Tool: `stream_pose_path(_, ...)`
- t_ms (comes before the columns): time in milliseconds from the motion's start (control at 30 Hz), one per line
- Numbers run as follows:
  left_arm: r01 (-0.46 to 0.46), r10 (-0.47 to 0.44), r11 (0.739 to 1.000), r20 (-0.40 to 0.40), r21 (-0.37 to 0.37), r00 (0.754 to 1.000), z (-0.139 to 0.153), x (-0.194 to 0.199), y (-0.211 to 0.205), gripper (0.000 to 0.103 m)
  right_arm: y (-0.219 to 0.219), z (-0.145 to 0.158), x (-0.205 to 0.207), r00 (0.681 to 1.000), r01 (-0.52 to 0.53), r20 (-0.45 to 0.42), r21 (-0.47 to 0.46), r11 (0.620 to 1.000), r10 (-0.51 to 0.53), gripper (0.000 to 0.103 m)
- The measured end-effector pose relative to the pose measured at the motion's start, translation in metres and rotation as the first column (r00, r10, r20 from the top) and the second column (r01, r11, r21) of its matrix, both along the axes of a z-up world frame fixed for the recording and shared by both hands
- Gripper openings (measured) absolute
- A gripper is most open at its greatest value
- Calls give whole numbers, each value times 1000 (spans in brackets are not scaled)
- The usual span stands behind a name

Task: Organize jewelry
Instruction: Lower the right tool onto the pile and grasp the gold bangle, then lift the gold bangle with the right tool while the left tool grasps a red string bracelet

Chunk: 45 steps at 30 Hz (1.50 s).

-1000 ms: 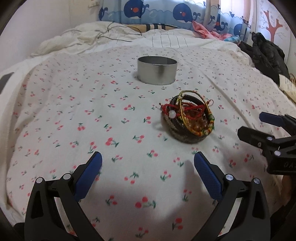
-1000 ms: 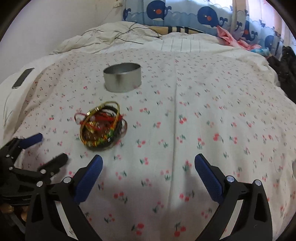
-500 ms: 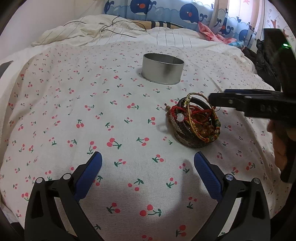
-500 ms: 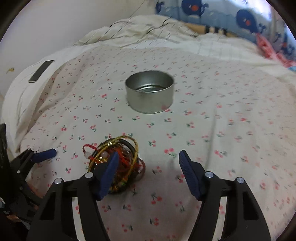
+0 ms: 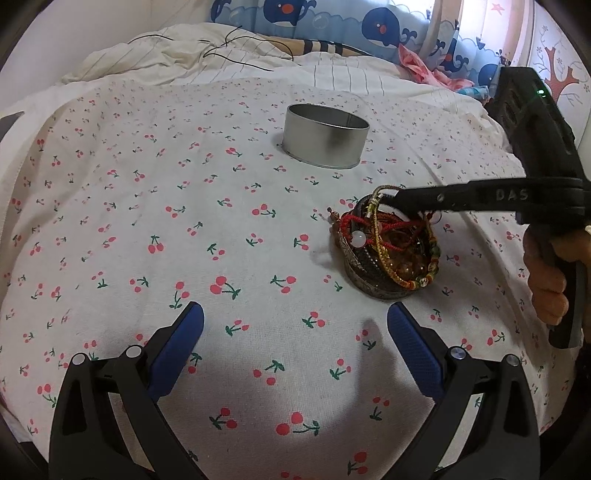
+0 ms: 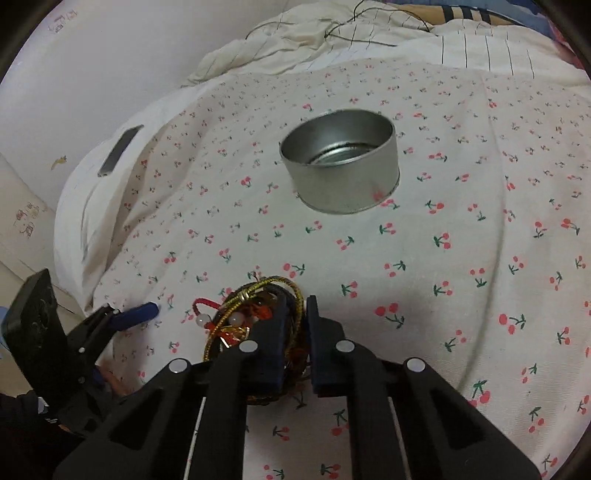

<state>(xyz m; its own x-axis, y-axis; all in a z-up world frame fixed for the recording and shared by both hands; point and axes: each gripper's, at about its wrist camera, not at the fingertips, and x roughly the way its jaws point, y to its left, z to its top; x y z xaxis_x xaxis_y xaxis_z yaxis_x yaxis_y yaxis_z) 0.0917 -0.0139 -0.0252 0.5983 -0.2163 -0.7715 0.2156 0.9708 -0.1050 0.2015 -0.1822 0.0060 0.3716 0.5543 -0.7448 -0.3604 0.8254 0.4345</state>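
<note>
Bracelets [image 5: 388, 247], corded and beaded, beside round tin [image 5: 325, 136].

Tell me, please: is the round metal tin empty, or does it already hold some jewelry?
Empty. In the right wrist view the tin stands upright and open, and only its bare shiny bottom shows inside. The bracelets lie apart on the bedspread.

Bed [image 5: 110, 206] with cherry-print sheet; crumpled striped duvet [image 5: 177, 55] at its far edge; whale-print curtain [image 5: 332, 22] behind; plain white wall [image 6: 129, 55] alongside.
</note>
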Motion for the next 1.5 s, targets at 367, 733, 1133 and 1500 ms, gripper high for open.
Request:
stream_pose_path(367,-2,2,1000,2,27,1000,-3,0,-3,96,-16,4,1,999,22,-30,91,996,-20,5)
stream_pose_path(733,-1,1,999,4,37,1000,-5,0,-4,96,-7,-2,9,1000,19,-12,63,998,-18,4)
stream_pose_path(1133,39,-40,999,47,26,998,6,-4,-11,96,-68,29,7,981,184,19,199,962,-192,4)
stream_pose_path(1500,100,-98,994,59,-35,993,22,12,-16,96,-110,11,18,916,401,-33,93,911,-400,4)
